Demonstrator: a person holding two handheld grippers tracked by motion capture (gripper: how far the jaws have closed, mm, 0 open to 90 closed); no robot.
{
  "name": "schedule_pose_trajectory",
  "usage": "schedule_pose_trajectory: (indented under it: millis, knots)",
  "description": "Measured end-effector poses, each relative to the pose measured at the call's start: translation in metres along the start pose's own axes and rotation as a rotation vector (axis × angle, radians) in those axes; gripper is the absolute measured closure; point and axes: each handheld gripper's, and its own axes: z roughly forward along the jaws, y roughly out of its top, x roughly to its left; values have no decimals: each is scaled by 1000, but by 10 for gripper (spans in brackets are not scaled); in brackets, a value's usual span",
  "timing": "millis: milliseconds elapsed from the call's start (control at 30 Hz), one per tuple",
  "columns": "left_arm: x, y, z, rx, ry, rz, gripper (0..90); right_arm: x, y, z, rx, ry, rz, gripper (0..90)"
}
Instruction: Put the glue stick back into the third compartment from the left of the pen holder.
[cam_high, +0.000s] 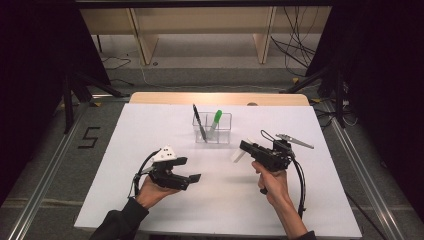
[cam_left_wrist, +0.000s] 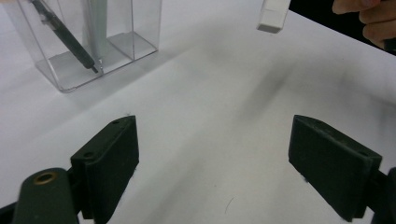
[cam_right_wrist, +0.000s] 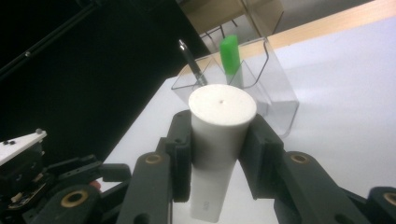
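Observation:
A clear plastic organiser (cam_high: 223, 136) with several compartments stands at the middle of the white table. A black pen (cam_high: 199, 121) and a green-capped marker (cam_high: 216, 120) lean upright in it. My right gripper (cam_high: 243, 146) is just right of the organiser, shut on a white cylindrical tube (cam_high: 238, 155) that hangs above the table. In the right gripper view the jaws clamp the white tube (cam_right_wrist: 222, 105) near its top, with the organiser (cam_right_wrist: 280, 100) behind. My left gripper (cam_high: 191, 169) hovers at the front left, open and holding nothing. Its jaws stand wide apart (cam_left_wrist: 214, 126) over bare table.
The white table top (cam_high: 150, 125) has free room on all sides of the organiser. Its wooden far edge (cam_high: 220, 97) lies beyond. Cables, tripod legs and wooden shelving stand on the floor behind. A grey plate (cam_high: 295, 140) sticks out from my right gripper.

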Motion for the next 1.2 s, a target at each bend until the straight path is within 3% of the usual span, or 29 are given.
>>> schedule_pose_trajectory:
  millis: [700, 1200]
  knots:
    - [8, -13, -20, -28, 33, -51, 158, 1, 36, 26, -20, -46, -60, 674]
    - [9, -20, -32, -46, 42, -65, 158, 5, 58, 44, -27, -75, -87, 674]
